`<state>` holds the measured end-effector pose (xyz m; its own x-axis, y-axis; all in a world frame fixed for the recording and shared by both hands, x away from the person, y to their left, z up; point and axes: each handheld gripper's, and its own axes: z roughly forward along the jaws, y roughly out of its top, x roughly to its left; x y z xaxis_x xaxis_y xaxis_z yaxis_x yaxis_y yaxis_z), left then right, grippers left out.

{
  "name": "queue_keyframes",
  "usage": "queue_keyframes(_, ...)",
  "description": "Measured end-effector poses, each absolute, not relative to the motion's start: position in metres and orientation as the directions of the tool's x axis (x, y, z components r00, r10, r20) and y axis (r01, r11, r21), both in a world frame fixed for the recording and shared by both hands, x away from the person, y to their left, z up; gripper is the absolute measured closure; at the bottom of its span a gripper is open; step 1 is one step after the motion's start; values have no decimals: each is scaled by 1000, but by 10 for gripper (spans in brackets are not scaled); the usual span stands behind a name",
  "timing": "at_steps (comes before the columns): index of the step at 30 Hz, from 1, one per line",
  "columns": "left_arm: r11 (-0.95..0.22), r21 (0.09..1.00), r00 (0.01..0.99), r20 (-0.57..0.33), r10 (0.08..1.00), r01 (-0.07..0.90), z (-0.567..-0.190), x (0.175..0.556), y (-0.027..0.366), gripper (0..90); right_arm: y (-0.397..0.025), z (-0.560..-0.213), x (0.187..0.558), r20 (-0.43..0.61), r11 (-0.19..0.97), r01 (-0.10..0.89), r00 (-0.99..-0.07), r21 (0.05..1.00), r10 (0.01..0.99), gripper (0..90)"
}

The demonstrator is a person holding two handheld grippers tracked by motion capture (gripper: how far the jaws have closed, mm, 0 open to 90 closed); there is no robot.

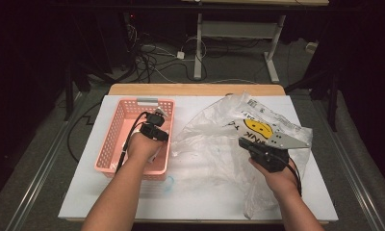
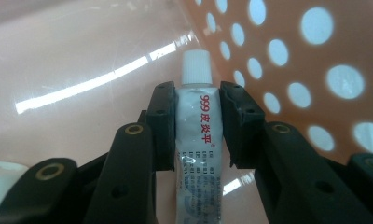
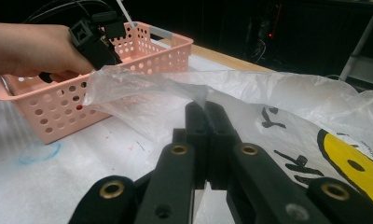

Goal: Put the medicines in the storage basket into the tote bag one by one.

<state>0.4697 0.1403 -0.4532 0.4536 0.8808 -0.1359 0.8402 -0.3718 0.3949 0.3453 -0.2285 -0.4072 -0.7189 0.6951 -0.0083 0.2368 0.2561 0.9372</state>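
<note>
My left gripper (image 2: pixel 197 122) is down inside the basket (image 1: pixel 114 126), jaws pressed in on the tube (image 2: pixel 197 140) from both flat sides. The tube's long axis runs straight out along the jaws, white cap (image 2: pixel 195 67) leading, just past the pads and pointing at the basket floor, with the holed wall close on the gripper's right. So the coming move, as I judge it, is simply to part the jaws and let the tube drop ahead, cap first. My right gripper (image 3: pixel 207 122) sits well off to the other side, jaws pinched together on a fold of the bag (image 3: pixel 287 100), whose loose mouth stretches away in front of it towards the basket.
</note>
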Motion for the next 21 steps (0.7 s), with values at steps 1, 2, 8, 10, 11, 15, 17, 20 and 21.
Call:
queue_keyframes(1,-371,400,454,-135,881,838,-452,469,141,660,-229,-407,345,-8,255,236,-719,938,695,900)
queue_keyframes(2,-372,406,456,-132,880,835,-451,469,141,660,-229,-407,345,-8,255,236,-719,938,695,900)
queue_keyframes(8,-354,445,456,-143,879,822,-443,465,142,661,-229,-407,345,-7,254,236,-719,938,695,900)
queue_keyframes(10,-349,457,456,-147,878,818,-441,464,143,661,-229,-407,345,-7,254,237,-719,938,695,900)
queue_keyframes(11,-344,465,455,-150,878,816,-440,463,144,661,-229,-407,345,-7,254,236,-719,938,695,900)
queue_keyframes(15,-339,493,462,-150,874,801,-436,458,145,661,-228,-407,345,-8,255,235,-720,938,694,900)
queue_keyframes(17,-336,504,465,-154,872,796,-435,456,146,662,-228,-407,345,-8,255,235,-720,938,694,900)
queue_keyframes(20,-327,524,469,-163,868,787,-433,452,149,662,-228,-407,345,-9,255,234,-721,938,693,900)
queue_keyframes(21,-327,530,472,-163,866,782,-432,450,149,662,-228,-407,345,-10,255,233,-721,938,693,900)
